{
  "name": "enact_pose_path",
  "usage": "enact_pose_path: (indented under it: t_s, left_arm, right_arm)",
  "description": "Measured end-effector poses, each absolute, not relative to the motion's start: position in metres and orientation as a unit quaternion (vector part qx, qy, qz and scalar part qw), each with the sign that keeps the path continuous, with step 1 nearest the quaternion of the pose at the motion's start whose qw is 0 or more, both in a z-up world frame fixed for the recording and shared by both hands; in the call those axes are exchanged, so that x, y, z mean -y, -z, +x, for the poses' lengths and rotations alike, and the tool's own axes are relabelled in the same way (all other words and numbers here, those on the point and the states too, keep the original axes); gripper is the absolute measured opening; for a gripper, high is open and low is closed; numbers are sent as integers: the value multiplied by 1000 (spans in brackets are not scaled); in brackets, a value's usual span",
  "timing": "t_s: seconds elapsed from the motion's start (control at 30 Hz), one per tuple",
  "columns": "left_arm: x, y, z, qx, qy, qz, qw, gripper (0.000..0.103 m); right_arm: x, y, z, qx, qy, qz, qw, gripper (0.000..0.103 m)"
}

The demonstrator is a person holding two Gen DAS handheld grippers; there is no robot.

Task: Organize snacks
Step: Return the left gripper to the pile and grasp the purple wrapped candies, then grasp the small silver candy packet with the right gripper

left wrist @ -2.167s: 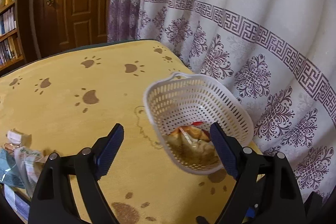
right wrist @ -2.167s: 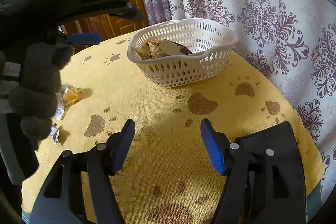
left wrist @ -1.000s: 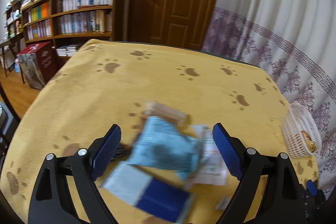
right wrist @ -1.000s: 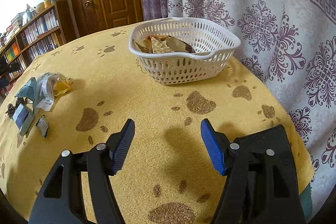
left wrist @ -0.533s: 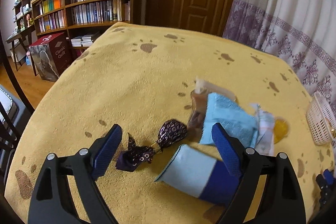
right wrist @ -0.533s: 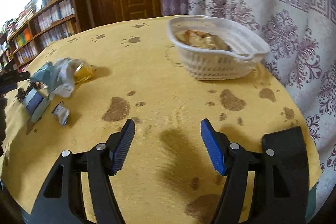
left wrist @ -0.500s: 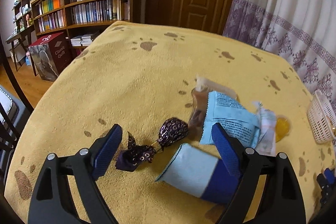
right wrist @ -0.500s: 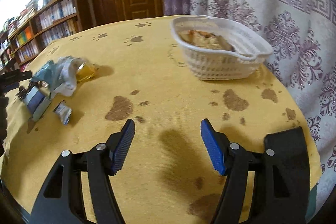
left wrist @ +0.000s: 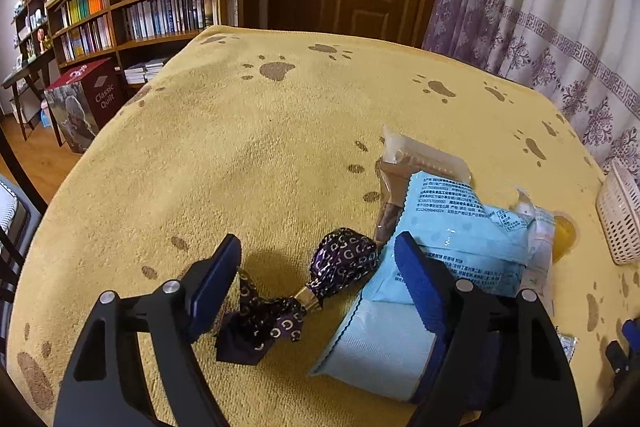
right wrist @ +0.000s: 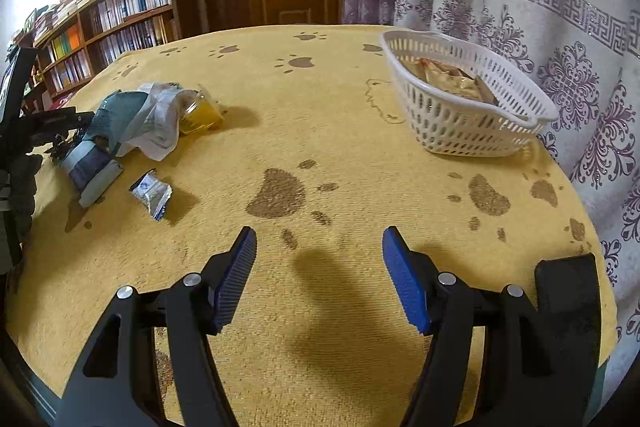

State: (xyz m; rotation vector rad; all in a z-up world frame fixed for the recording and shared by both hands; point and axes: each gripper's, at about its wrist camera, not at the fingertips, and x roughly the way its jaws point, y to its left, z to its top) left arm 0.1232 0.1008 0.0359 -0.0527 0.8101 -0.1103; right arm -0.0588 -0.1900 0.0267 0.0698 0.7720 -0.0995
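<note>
Blue-padded left gripper (left wrist: 318, 265) fingers (left wrist: 216, 279) gape around purple candy (left wrist: 344, 263).

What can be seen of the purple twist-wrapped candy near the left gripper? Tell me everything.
The purple twist-wrapped candy lies on its side on the yellow paw-print cloth, between the open fingers of the left gripper, ungripped. Its glossy dark purple wrapper, apparently foil, carries small silver ring marks. A rounded body narrows to a gold-looking twist, then a flared tail. The body lies against the light blue packet.

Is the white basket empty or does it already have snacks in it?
Not empty: the basket holds golden-wrapped packets, visible over its rim.
</note>
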Motion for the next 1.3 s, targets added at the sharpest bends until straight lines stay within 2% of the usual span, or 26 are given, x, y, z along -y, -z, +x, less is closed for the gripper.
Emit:
enact_pose_path:
  t_s: [0.23,0.37,0.57,0.63,0.8,0.83,1.3]
  left_arm:
    - [-108,-33,119,-393,62,-29,917,78]
    - [-105,-31,121,-397,64,-20,915,67]
    - [-101,-29,123,-398,64,-12,915,64]
    - [-98,-29,124,-398,67,-8,915,58]
    - [-94,-29,120,-387,70,-9,919,32]
    - [-94,-30,119,-385,67,-10,921,31]
    - [-124,-48,106,-351,36,-70,933,30]
  right_arm:
    - [181,-26,-55,-380,35,25,924,67]
    - [171,-27,-55,-380,22,16,924,67]
    - [158,-29,-53,-382,3,3,924,67]
    - [152,-31,-51,-379,-4,-2,925,67]
    - [140,-34,-46,-380,-30,-3,925,67]
    - [138,-34,-44,-381,-35,-4,924,67]
    - [106,-28,9,-400,-101,-2,911,67]
